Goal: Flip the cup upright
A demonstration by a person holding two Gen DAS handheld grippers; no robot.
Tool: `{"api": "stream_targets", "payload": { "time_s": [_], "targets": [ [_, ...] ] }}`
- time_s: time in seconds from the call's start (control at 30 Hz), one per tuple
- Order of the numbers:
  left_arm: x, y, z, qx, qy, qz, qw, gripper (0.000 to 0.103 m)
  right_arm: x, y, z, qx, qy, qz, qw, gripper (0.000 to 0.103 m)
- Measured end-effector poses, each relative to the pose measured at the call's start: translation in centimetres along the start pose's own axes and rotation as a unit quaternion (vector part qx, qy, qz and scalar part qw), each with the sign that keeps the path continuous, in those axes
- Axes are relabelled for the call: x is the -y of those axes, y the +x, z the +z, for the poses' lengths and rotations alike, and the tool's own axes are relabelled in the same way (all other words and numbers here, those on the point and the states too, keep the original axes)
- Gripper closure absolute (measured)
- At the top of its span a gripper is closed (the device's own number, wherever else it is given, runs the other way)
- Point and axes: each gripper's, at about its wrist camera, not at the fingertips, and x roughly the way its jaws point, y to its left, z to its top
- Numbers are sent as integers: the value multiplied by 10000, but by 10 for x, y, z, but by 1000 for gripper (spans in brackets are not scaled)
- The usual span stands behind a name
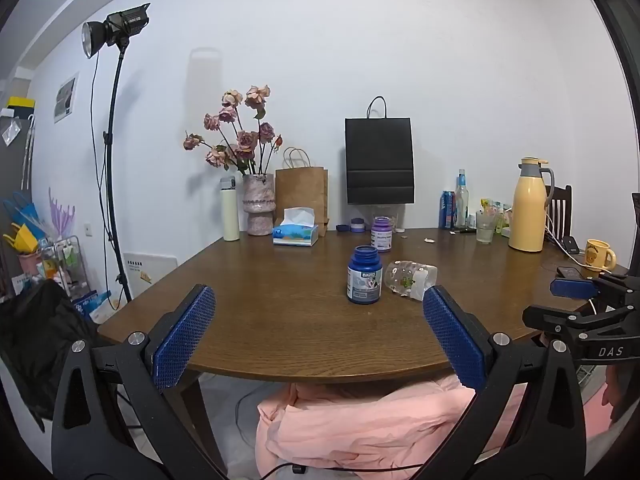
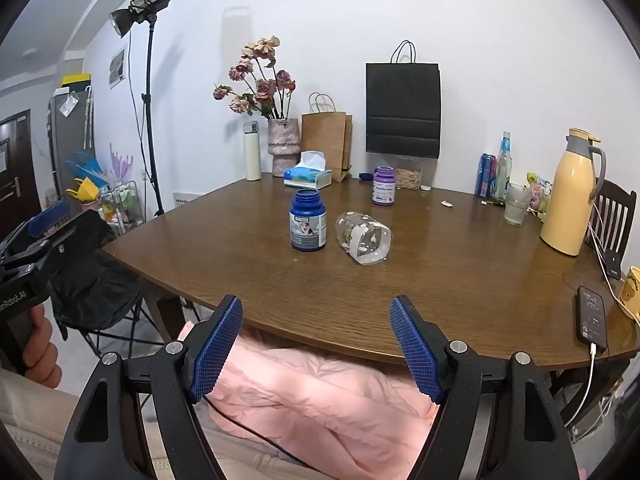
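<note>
A clear glass cup [image 1: 409, 280] with a flower print lies on its side on the brown wooden table [image 1: 280, 320], just right of a blue bottle [image 1: 364, 275]. In the right wrist view the cup [image 2: 365, 238] lies with its mouth toward me and to the right, beside the blue bottle [image 2: 307, 220]. My left gripper [image 1: 318, 338] is open and empty, held over the table's near edge, short of the cup. My right gripper [image 2: 316, 350] is open and empty, also at the near edge. The right gripper also shows at the right of the left wrist view [image 1: 576, 289].
A purple bottle [image 2: 383, 186], tissue box [image 2: 308, 174], vase with flowers [image 2: 283, 146], paper bags [image 2: 402, 108], a yellow thermos [image 2: 570, 194], drinking glass [image 2: 516, 210], phone [image 2: 591, 318] and yellow mug [image 1: 598, 255] stand around the table. Pink cloth [image 2: 320, 400] lies below the near edge.
</note>
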Motion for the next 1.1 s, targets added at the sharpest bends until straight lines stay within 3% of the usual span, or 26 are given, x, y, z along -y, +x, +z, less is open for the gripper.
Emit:
{"api": "stream_targets", "payload": {
  "time_s": [1.1],
  "targets": [
    [0, 1, 0, 19, 12, 9, 10000, 0, 1, 1, 2, -26, 19, 15, 10000, 22]
  ]
}}
